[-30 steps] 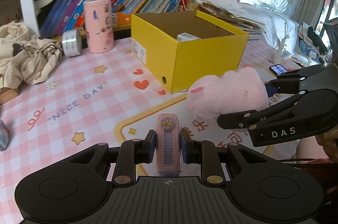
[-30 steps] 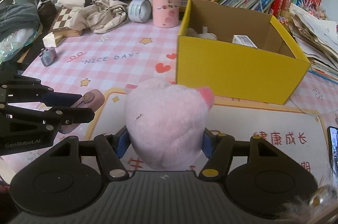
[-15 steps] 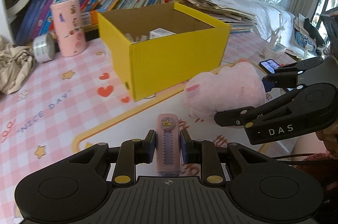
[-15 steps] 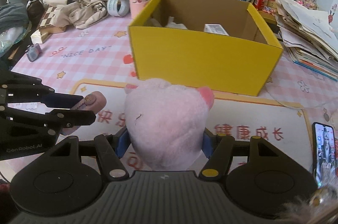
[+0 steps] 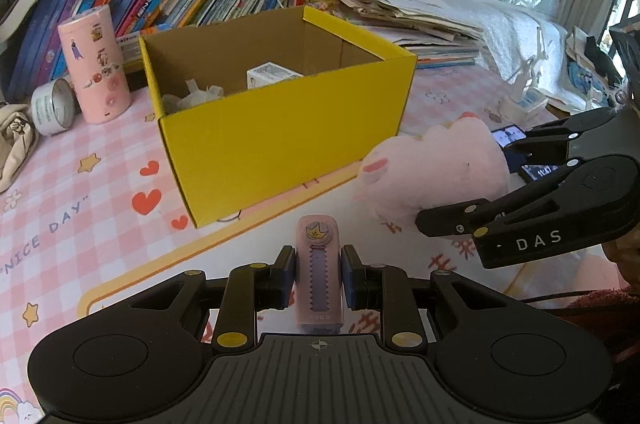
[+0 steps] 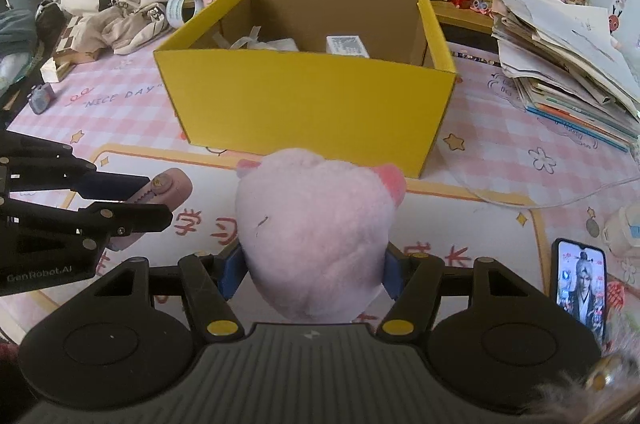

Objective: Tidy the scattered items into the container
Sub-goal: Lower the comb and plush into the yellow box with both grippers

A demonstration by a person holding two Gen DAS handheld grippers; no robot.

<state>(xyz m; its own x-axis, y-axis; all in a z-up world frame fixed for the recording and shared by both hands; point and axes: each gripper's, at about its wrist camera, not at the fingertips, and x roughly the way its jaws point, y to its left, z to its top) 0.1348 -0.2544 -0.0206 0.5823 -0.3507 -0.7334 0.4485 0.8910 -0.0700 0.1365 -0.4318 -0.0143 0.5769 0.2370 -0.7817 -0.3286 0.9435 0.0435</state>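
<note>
My left gripper (image 5: 318, 278) is shut on a small pink case with a purple strip and a crown sticker (image 5: 319, 268), held above the mat in front of the yellow cardboard box (image 5: 288, 140). My right gripper (image 6: 312, 270) is shut on a pink plush toy (image 6: 316, 228), held just in front of the box's near wall (image 6: 312, 104). The box is open on top and holds a small white carton (image 6: 347, 45) and white crumpled bits (image 6: 260, 42). The plush (image 5: 432, 172) and the right gripper also show in the left wrist view, to the right of the case.
A pink cylinder (image 5: 94, 64) and a tape roll (image 5: 52, 106) stand left of the box. Books line the shelf behind. A paper stack (image 6: 560, 48) lies at the right, a phone (image 6: 580, 282) at the near right, cloth bags (image 6: 116, 12) at the far left.
Both grippers have moved with their loads toward the yellow box, which now stands closer and more centred in both views. Both grips are unchanged.
</note>
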